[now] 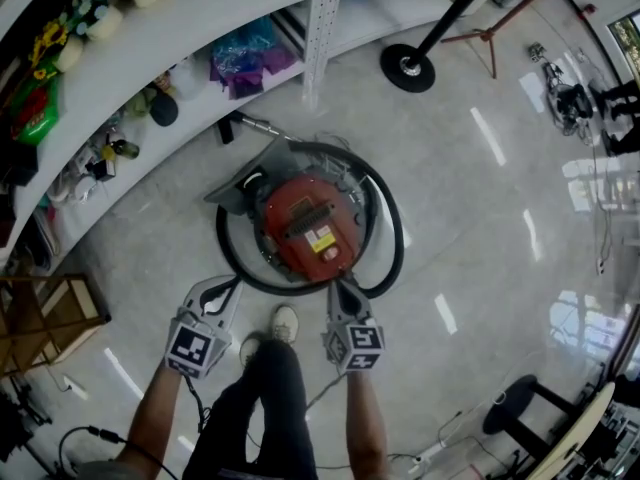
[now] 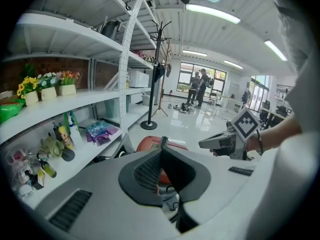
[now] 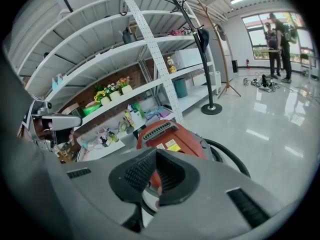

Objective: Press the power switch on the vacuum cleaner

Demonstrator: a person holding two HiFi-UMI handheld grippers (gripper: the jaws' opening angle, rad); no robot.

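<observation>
Red vacuum cleaner [image 1: 305,230] sits on the glossy floor [image 1: 480,218] just in front of the person's shoe [image 1: 284,323], close to the bottom white shelf [image 1: 200,28]. A black hose [image 1: 258,283] loops in a ring around it. A black vent grille [image 1: 300,220] runs across the top of the body, with a yellow-and-white label [image 1: 322,240] beside it. The print is too small to read and no brand name is legible. I can't pick out which part is the power switch.

Left gripper [image 1: 222,293]: jaws pressed together on nothing, held over the floor just outside the hose ring at the vacuum's near left. Right gripper [image 1: 344,290]: jaws also pressed together and empty, tip at the near edge of the vacuum over the hose. I can't tell if it touches. Each gripper carries a marker cube [image 1: 193,348] with black-and-white square codes and no text.

The shelves hold flower pots [image 2: 48,93], small bottles [image 2: 62,134] and a purple-blue bag [image 1: 245,58], with no readable writing on any of them. A coat stand with a round black base [image 1: 407,67] is beyond the vacuum. People [image 3: 277,49] stand far off by the windows.
</observation>
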